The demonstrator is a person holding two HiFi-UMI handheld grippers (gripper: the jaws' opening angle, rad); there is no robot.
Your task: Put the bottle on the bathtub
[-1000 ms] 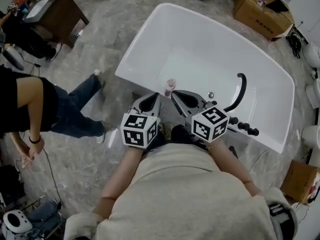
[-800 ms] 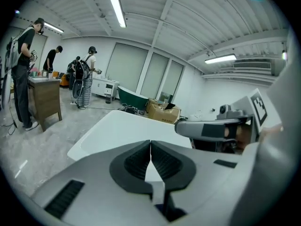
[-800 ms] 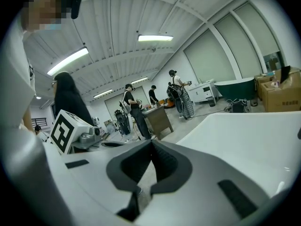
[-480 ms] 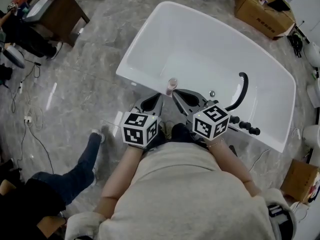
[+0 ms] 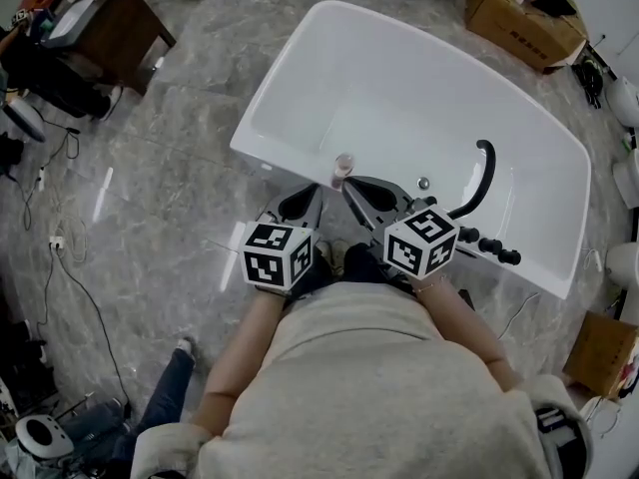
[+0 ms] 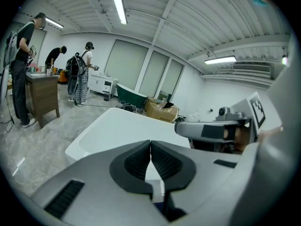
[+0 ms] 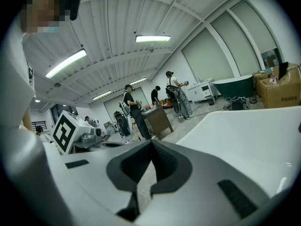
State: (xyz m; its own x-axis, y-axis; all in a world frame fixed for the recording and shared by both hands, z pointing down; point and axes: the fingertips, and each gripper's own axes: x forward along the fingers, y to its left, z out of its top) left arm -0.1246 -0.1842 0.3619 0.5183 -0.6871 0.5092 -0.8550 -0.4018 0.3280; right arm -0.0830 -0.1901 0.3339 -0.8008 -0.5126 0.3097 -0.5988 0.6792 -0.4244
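Bottle (image 5: 342, 170) stands on the near rim of the bathtub (image 5: 399, 78). Left tongs (image 6: 150, 144) and right tongs (image 7: 151, 144) are closed and empty; best drawn back without nudging it.

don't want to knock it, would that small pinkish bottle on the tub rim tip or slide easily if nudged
The small pinkish bottle stands upright and looks narrow, so it would probably tip easily. The glossy white bathtub rim looks smooth, so it might slide. Being small, it is likely light.

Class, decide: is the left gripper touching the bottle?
Apart. The head view shows bathtub rim between the left gripper and the bottle. The left gripper view shows its fingers closed with nothing between them.
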